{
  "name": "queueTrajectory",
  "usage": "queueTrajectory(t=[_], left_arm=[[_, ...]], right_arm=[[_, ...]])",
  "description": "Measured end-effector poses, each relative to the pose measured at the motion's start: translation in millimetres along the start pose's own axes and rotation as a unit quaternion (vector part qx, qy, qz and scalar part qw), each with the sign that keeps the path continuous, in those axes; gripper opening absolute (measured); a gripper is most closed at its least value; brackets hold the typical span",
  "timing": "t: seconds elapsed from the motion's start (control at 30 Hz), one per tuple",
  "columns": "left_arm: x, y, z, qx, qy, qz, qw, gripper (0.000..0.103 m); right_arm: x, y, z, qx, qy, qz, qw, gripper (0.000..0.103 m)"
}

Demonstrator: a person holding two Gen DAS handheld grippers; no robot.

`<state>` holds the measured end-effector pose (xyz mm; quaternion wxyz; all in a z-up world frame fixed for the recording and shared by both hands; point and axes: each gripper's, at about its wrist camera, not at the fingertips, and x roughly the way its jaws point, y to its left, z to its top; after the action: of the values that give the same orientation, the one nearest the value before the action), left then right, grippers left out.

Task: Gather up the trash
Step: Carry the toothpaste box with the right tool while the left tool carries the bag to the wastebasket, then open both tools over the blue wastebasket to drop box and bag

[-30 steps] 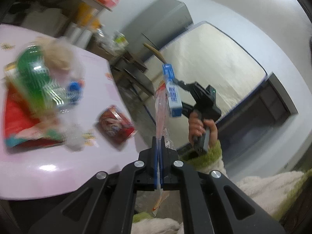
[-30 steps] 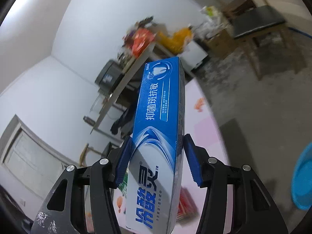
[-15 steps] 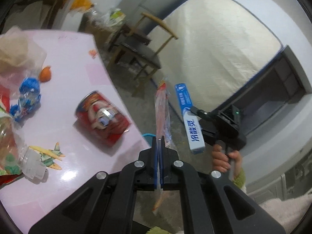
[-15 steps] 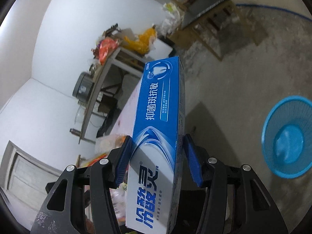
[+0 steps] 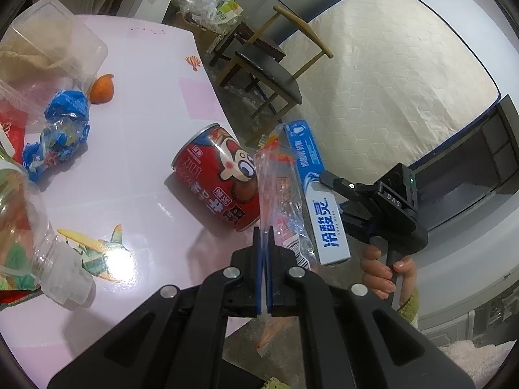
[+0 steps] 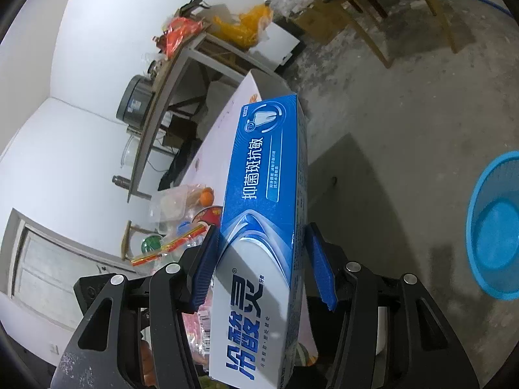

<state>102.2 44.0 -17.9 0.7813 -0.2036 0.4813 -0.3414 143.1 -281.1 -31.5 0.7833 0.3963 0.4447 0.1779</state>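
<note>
Toothpaste box (image 6: 266,214), blue and white, pinched across its width by the right gripper (image 6: 264,267), both blue pads flat against its sides; its near end runs out of the bottom of the right wrist view. In the left wrist view the same box (image 5: 316,191) shows slanted in the air past the worktop edge, the person's hand (image 5: 387,274) on the black handle below, cuffed in a green sleeve.

Left gripper (image 5: 263,249): jaws pressed together on a clear plastic wrapper (image 5: 280,194) with red print and a barcode. The wrapper stands up from the jaws and its lower tail hangs beneath them, partly hidden by the gripper body.

Pink worktop (image 5: 136,168) carries the remaining litter: red can (image 5: 215,178) lying on its side, its right end masked by the wrapper; crumpled blue wrapper (image 5: 55,129); small orange fruit (image 5: 102,89); clear plastic bottle (image 5: 29,233) cut off at the left edge; clear container (image 5: 52,42) at the far left, contents hard to make out.

Blue basket (image 6: 496,223) sits on the concrete floor, cropped by the right edge of the right wrist view. Wooden chair (image 5: 269,64) stands beyond the worktop.
</note>
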Motion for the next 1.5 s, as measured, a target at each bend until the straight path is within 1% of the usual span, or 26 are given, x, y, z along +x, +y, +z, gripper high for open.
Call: queueTrajectory(t=[0.2, 0.4, 0.63, 0.77, 0.87, 0.9, 0.97, 1.03, 1.1, 1.13, 1.17, 1.23, 1.27, 1.3, 1.37, 1.4, 1.47, 1.5], left_arm=[[-9.3, -2.3, -2.3, 0.000, -0.005, -0.018, 0.9998, 0.001], [-18.0, -12.9, -5.3, 0.014, -0.013, -0.039, 0.9991, 0.001], [-23.3, -25.6, -4.4, 0.024, -0.018, -0.057, 0.9979, 0.001], [-17.8, -39.7, -0.6, 0.036, -0.015, -0.065, 0.9972, 0.001], [-4.3, -57.6, 6.1, 0.048, -0.003, -0.067, 0.9966, 0.001], [0.9, -63.0, 8.0, 0.053, 0.001, -0.065, 0.9965, 0.001], [21.9, -82.6, 14.3, 0.071, 0.021, -0.054, 0.9958, 0.001], [51.4, -104.1, 18.7, 0.094, 0.051, -0.029, 0.9939, 0.001], [83.0, -121.0, 20.3, 0.108, 0.089, -0.018, 0.9900, 0.001], [108.3, -132.6, 20.7, 0.117, 0.116, -0.011, 0.9863, 0.001], [123.6, -138.8, 20.9, 0.124, 0.128, -0.005, 0.9839, 0.001], [170.7, -156.3, 20.0, 0.149, 0.159, 0.015, 0.9759, 0.001], [185.7, -159.5, 20.2, 0.154, 0.168, 0.022, 0.9735, 0.001], [212.4, -166.4, 19.0, 0.164, 0.184, 0.032, 0.9686, 0.001], [245.6, -174.0, 16.5, 0.178, 0.202, 0.046, 0.9621, 0.001], [268.7, -179.0, 15.4, 0.186, 0.214, 0.055, 0.9575, 0.001], [295.2, -183.0, 14.4, 0.192, 0.223, 0.062, 0.9537, 0.002], [308.8, -184.8, 14.0, 0.198, 0.225, 0.068, 0.9515, 0.002]], right_arm=[[3.8, 3.5, 0.3, -0.007, 0.006, -0.007, 1.000, 0.051], [4.3, 1.9, 1.4, -0.008, 0.010, -0.012, 1.000, 0.051], [-2.7, 1.9, -1.4, -0.006, 0.002, -0.012, 1.000, 0.051], [-22.6, -5.6, -6.1, 0.005, -0.018, -0.011, 1.000, 0.051], [-51.3, -19.3, -11.6, 0.022, -0.048, -0.018, 0.998, 0.051], [-67.2, -28.7, -15.0, 0.033, -0.065, -0.026, 0.997, 0.051], [-90.0, -45.1, -21.0, 0.053, -0.088, -0.038, 0.994, 0.051], [-115.8, -70.1, -30.8, 0.082, -0.112, -0.059, 0.989, 0.051], [-136.3, -98.4, -42.4, 0.116, -0.127, -0.082, 0.982, 0.051], [-141.4, -108.3, -46.7, 0.127, -0.130, -0.090, 0.979, 0.051], [-146.8, -121.9, -52.4, 0.142, -0.132, -0.102, 0.976, 0.051], [-150.8, -144.1, -59.9, 0.166, -0.130, -0.119, 0.970, 0.051], [-151.2, -157.1, -62.7, 0.183, -0.127, -0.124, 0.967, 0.051], [-150.2, -168.7, -63.7, 0.196, -0.125, -0.126, 0.964, 0.051], [-147.3, -185.2, -62.2, 0.215, -0.123, -0.134, 0.960, 0.051], [-145.3, -194.3, -59.1, 0.222, -0.122, -0.136, 0.958, 0.051], [-140.4, -207.1, -51.4, 0.235, -0.124, -0.140, 0.954, 0.052], [-135.7, -214.0, -45.3, 0.239, -0.125, -0.143, 0.952, 0.055]])
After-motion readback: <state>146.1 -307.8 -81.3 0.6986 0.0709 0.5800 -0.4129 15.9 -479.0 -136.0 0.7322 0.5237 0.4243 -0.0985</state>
